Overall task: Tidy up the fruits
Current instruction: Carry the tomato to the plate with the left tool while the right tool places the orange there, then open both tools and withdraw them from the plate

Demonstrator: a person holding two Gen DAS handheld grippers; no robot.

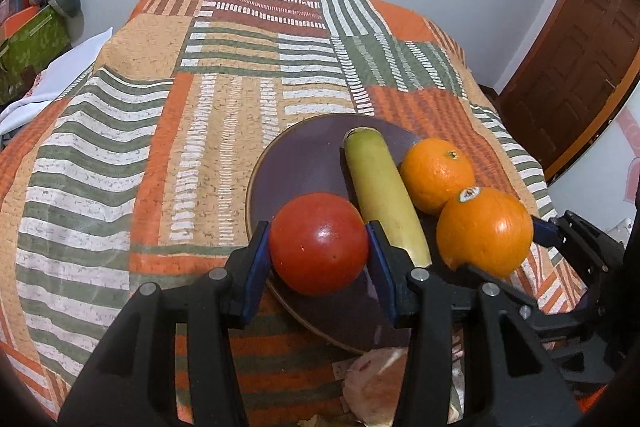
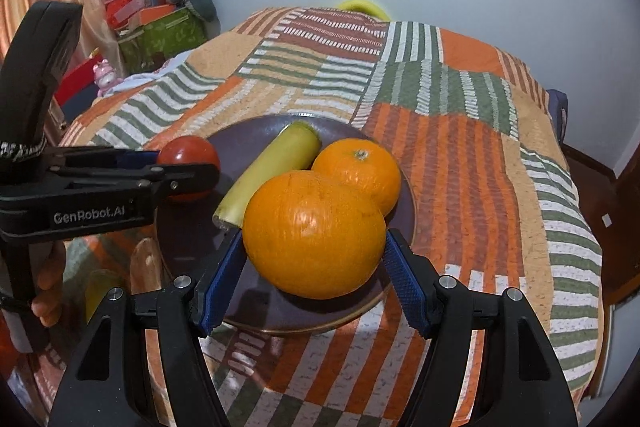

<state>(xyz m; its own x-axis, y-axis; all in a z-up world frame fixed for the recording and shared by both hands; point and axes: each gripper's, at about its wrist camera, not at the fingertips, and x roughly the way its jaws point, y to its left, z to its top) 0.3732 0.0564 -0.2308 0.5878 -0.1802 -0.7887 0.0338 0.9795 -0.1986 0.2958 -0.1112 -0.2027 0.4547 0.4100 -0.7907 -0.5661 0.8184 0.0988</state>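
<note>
As seen from the left wrist camera: banana (image 1: 382,195) lying on dark plate (image 1: 296,155), long axis running from the near edge toward the far rim, cut blunt end pointing away, near end hidden behind the left gripper's right finger. From the right wrist camera, same banana (image 2: 268,171) lying diagonally, blunt end up and right, near tip partly covered by large orange (image 2: 314,235).

Hidden or unclear: plate's near rim cut off behind gripper bodies in both views; pale round object (image 1: 376,387) below plate, partly blocked, not identifiable; yellow object (image 2: 362,6) at far edge of patterned bedspread (image 1: 160,147), only its top showing; underside of both held fruits not visible, so contact with plate not determinable.

Left gripper (image 1: 318,247) clamped on red tomato (image 1: 319,243), blue pads pressed against both flanks, over plate's near-left part, banana just beside on its right. Right gripper (image 2: 314,261) clamped on large orange, pads against left and right sides, over plate's near-right part. Second orange (image 2: 357,173) resting on plate just behind held orange, touching banana's side. Sticker (image 1: 469,194) visible on held orange.
</note>
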